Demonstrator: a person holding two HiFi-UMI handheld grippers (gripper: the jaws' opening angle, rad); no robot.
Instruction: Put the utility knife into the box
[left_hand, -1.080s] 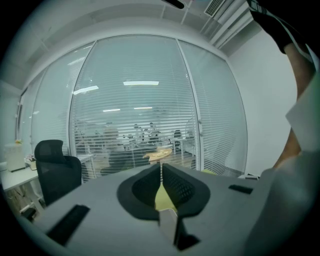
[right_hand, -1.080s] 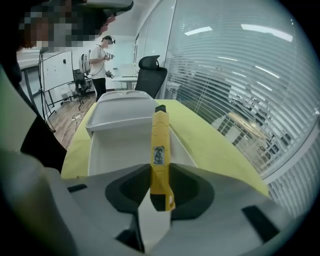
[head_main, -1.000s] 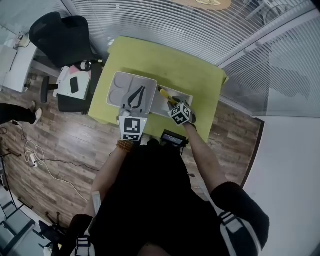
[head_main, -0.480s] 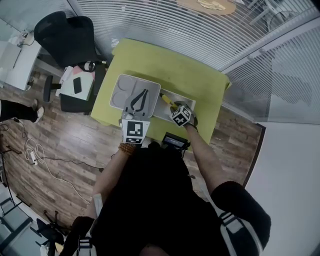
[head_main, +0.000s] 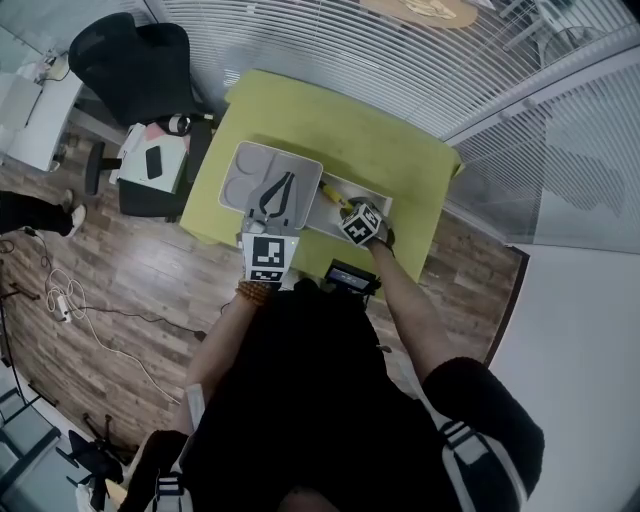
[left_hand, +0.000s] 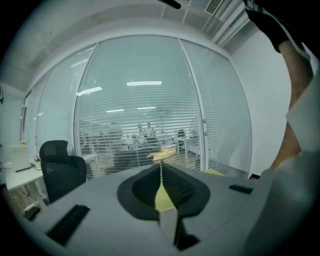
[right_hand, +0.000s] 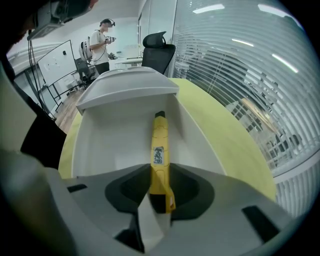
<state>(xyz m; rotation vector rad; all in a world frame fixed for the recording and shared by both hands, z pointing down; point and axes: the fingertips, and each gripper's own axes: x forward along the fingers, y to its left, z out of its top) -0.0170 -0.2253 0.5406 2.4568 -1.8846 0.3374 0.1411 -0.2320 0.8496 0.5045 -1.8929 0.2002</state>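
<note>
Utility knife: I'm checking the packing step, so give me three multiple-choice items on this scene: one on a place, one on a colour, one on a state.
1. Where is the utility knife?
A. In the right gripper, pointing into the white box
B. On the floor
C. On the black chair

2. What colour is the table?
A. Red
B. Yellow-green
C. Blue

3. How do the left gripper jaws stand?
A. Closed on the knife
B. Together, nothing between them
C. Wide apart

Answers: 1 A, the right gripper view shows the knife clamped and reaching into the box. 2 B, the head view shows the top. 3 B, the left gripper view shows the tips meeting, empty.
</note>
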